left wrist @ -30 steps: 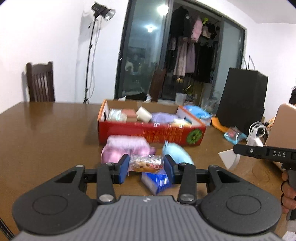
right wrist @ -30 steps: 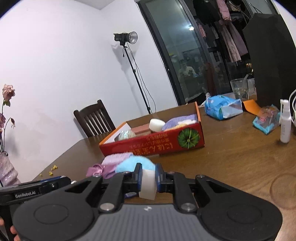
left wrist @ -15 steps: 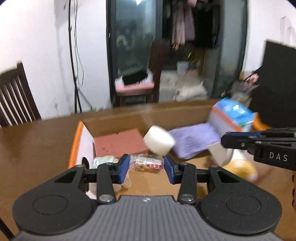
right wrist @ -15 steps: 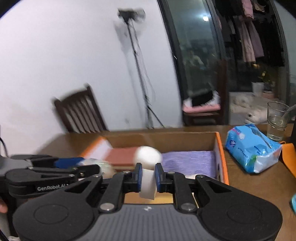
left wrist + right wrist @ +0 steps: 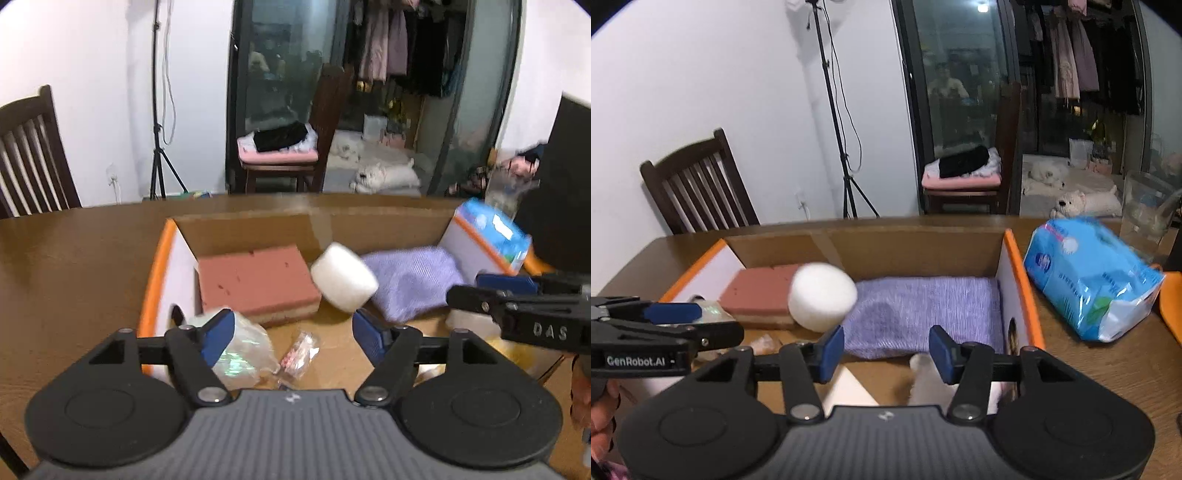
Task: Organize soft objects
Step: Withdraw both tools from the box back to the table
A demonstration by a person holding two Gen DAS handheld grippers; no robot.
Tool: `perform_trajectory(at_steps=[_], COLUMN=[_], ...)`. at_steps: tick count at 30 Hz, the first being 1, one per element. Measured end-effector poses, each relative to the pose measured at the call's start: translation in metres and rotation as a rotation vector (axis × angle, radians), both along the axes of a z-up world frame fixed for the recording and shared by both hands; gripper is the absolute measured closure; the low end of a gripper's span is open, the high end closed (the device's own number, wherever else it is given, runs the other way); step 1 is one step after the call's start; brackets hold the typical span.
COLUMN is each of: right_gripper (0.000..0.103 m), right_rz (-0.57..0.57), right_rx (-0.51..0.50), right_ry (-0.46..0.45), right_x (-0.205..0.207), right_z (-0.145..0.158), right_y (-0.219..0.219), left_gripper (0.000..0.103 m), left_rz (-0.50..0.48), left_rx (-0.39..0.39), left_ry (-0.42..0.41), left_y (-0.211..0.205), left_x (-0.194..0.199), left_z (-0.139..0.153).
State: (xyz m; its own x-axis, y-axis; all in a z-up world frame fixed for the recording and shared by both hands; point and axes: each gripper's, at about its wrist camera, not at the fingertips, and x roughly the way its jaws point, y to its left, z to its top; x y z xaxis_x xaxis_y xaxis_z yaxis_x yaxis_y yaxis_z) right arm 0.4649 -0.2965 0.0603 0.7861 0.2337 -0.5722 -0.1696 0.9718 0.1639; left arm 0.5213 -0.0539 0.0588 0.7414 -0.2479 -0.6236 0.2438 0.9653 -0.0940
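Both tools hang over the cardboard box (image 5: 243,227) on the brown worktop (image 5: 74,266).

Left wrist view, left to right: wooden chair (image 5: 33,155) at the far left edge. Box sits centre frame, orange rim. Inside it, lower left: clear crinkly bag (image 5: 243,350), touching the left blue pad. Behind it the pink sponge block (image 5: 255,280), lying flat. Small snack packet (image 5: 299,354) loose on the box floor, between the pads but touching neither. Left tool (image 5: 291,332): jaws opening, nothing gripped. White foam roll (image 5: 343,280) tilted, leaning between the sponge and the purple cloth (image 5: 413,280). Blue tissue pack (image 5: 491,236) outside the box, upper right. Right tool's fingers enter from the right edge.

Right wrist view, left to right: left tool's fingers at the lower left. Same sponge, roll and cloth across the middle of the box. Right tool (image 5: 886,349): jaws opening, pads clear of everything. White foam piece (image 5: 849,387) lies on the box floor below the left pad. A white fluffy item (image 5: 927,384) sits below the right pad; can't tell what it is. Tissue pack on the worktop at right, just beside the box wall.
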Motion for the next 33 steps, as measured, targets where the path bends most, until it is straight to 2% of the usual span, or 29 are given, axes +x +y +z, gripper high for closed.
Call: perform_trajectory(at_steps=[5, 7, 9, 15, 21, 24, 26, 30, 33], right_gripper=[0.045, 0.038, 0.036, 0.036, 0.031, 0.030, 0.024, 0.023, 0.024], right_rz=[0.018, 0.024, 0.030, 0.074, 0.142, 0.185, 0.204, 0.199, 0.199], right_rx=[-0.026, -0.037, -0.044, -0.065, -0.089, -0.083, -0.065, 0.023, 0.076], right_ry=[-0.086, -0.130, -0.158, -0.233, -0.294, -0.313, -0.313, -0.277, -0.191], right_x=[-0.038, -0.062, -0.082, -0.159, -0.251, -0.298, -0.323, -0.366, -0.372], right_z=[0.048, 0.069, 0.085, 0.110, 0.093, 0.075, 0.061, 0.027, 0.002], right_y=[-0.007, -0.012, -0.016, -0.017, -0.005, 0.000, 0.001, -0.002, -0.003], left_gripper=[0.029, 0.025, 0.025, 0.021, 0.014, 0.014, 0.013, 0.010, 0.010], left_rz=[0.010, 0.007, 0.001, 0.003, -0.020, -0.011, 0.006, 0.034, 0.052], left_rx=[-0.014, -0.005, 0.010, 0.044, 0.065, 0.055, 0.035, -0.025, 0.001], left_ry=[-0.101, -0.146, -0.178, -0.286, -0.413, -0.418, -0.395, -0.293, -0.228], left_y=[0.016, 0.021, 0.025, 0.027, 0.025, 0.026, 0.026, 0.037, 0.043], left_x=[-0.041, -0.064, -0.087, -0.174, -0.280, -0.322, -0.348, -0.376, -0.377], left_z=[0.050, 0.069, 0.084, 0.100, 0.078, 0.057, 0.039, 0.004, -0.014])
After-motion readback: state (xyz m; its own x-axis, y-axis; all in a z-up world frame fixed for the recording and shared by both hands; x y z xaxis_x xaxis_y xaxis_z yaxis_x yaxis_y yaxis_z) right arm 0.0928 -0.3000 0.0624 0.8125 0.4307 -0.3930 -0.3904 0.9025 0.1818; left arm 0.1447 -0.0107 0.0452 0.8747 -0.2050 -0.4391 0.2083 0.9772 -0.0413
